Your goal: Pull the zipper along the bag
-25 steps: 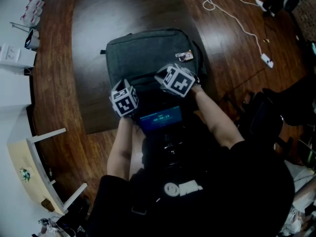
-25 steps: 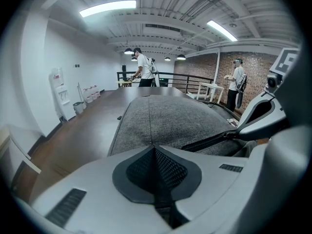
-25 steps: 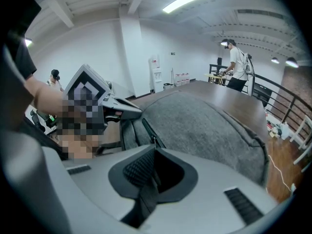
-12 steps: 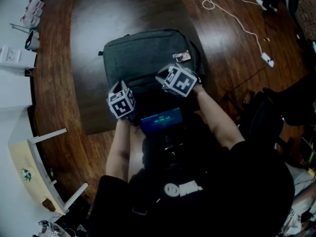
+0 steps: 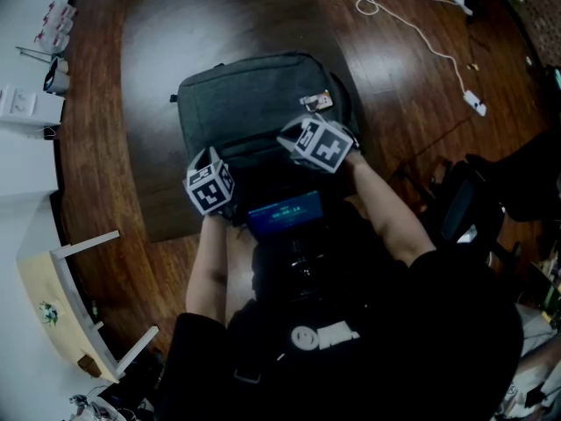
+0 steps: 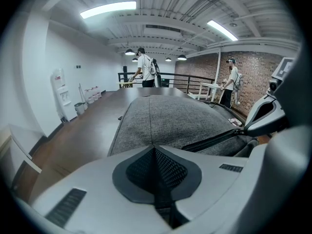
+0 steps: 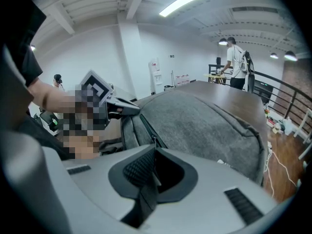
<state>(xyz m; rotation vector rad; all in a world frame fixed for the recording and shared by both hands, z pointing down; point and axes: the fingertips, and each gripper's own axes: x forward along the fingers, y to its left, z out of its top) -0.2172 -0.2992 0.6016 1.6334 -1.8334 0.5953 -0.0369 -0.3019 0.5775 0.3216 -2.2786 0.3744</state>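
A grey backpack [image 5: 250, 95] lies flat on the dark wooden table [image 5: 158, 33]. My left gripper [image 5: 210, 184] is at the bag's near left corner. In the left gripper view its jaws [image 6: 155, 152] are shut, tip against the grey fabric [image 6: 170, 121]; whether fabric is pinched is hidden. My right gripper [image 5: 316, 143] is over the bag's near right part. In the right gripper view it [image 7: 152, 147] is shut on the small zipper pull [image 7: 153, 141], at the end of the open zipper track [image 7: 139, 126]. The dark zipper slit [image 6: 214, 140] runs toward the right gripper.
A small tag [image 5: 317, 102] lies on the bag's right side. A white cable [image 5: 421, 33] with a plug crosses the table at the far right. A white chair [image 5: 79, 314] stands at the lower left. People [image 6: 145, 67] stand far off by a railing.
My left gripper has drifted a little left and toward me. The bag sits slightly further left in the head view. The right gripper has barely moved.
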